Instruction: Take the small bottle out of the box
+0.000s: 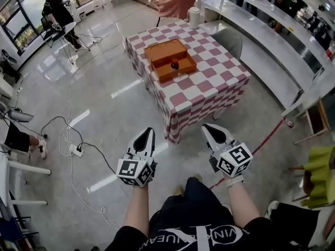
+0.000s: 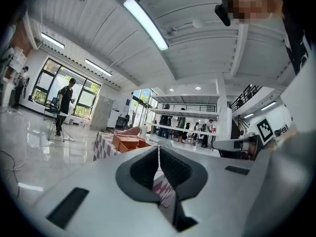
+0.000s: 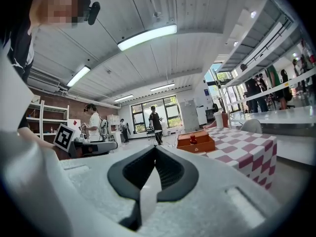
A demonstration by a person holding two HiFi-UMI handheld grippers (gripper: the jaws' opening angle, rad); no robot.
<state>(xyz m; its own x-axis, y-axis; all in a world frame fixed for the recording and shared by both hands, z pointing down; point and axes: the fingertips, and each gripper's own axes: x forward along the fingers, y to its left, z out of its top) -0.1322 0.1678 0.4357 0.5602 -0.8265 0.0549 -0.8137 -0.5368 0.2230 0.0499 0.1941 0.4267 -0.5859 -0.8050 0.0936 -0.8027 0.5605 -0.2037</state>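
Observation:
An open orange box (image 1: 170, 60) lies on the red-and-white checked table (image 1: 209, 88) some way ahead of me. A small dark red bottle (image 1: 175, 64) stands inside its front half. The right gripper view shows the same box (image 3: 196, 141) and bottle (image 3: 193, 139) far off. In the left gripper view the box (image 2: 129, 142) is a small shape in the distance. Both grippers hang low in front of my legs, well short of the table. My left gripper (image 1: 148, 132) is shut and holds nothing. My right gripper (image 1: 208, 128) is shut and empty as well.
A white cylindrical container (image 1: 194, 18) stands at the table's far corner, a grey chair (image 1: 229, 40) at its right side. Cables and a power strip (image 1: 77, 150) lie on the glossy floor to my left. A long white counter (image 1: 272, 41) runs along the right. A person (image 1: 57, 14) stands far left.

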